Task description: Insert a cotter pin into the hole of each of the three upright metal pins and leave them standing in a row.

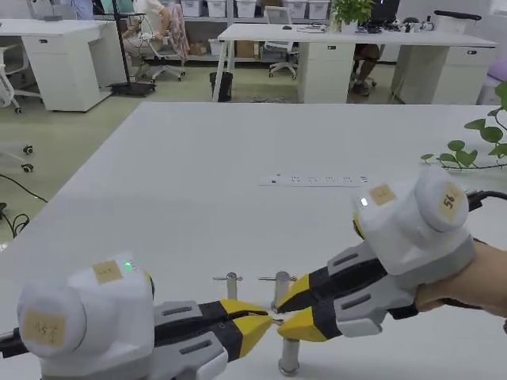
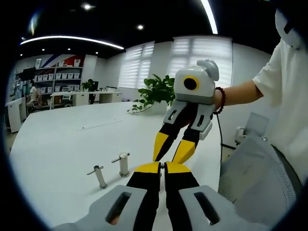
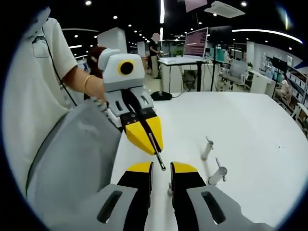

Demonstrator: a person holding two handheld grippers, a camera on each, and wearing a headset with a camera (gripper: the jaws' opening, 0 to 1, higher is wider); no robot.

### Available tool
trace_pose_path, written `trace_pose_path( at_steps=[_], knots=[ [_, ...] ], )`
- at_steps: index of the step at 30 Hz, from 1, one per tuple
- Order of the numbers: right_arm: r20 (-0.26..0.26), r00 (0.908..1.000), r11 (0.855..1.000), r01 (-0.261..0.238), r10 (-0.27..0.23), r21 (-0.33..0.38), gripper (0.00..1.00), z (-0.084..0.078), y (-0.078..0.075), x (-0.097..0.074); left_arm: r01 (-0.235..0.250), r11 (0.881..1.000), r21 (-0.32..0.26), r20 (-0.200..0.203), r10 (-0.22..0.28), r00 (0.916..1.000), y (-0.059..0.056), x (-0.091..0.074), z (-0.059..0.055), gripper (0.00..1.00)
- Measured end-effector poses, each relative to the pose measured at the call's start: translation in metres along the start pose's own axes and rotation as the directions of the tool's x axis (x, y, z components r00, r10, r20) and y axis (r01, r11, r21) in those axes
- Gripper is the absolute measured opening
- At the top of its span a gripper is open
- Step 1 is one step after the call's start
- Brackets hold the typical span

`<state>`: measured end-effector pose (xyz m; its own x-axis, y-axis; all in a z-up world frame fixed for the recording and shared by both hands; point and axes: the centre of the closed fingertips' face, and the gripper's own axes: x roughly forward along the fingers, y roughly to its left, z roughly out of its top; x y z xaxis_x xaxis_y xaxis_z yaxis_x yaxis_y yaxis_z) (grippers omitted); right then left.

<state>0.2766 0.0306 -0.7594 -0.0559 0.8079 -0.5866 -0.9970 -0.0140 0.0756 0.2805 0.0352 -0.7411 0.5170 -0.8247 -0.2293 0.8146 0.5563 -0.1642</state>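
Observation:
Three upright metal pins stand on the white table. Two of them each carry a cotter pin crosswise; they also stand at the lower left in the left gripper view. The third upright pin is nearest me, partly hidden below the grippers. My left gripper is shut on a thin cotter pin that sticks out of its tips. My right gripper faces it tip to tip, open, its jaws on either side of the cotter pin's free end.
A white power strip lies further back on the table. A leafy plant reaches in at the right edge. Desks and chairs stand beyond the table's far edge.

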Motion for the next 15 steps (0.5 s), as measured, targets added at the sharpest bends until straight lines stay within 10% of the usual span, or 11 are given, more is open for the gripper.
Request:
trace_pose_path(
  at_steps=[15],
  knots=[
    [0.141,0.983,0.984,-0.134,0.117,0.119,0.14,0.004,0.015,-0.007,0.096,0.995,-0.019,0.044,-0.095,0.9945,-0.019,-0.002,0.01,0.0]
  ],
)
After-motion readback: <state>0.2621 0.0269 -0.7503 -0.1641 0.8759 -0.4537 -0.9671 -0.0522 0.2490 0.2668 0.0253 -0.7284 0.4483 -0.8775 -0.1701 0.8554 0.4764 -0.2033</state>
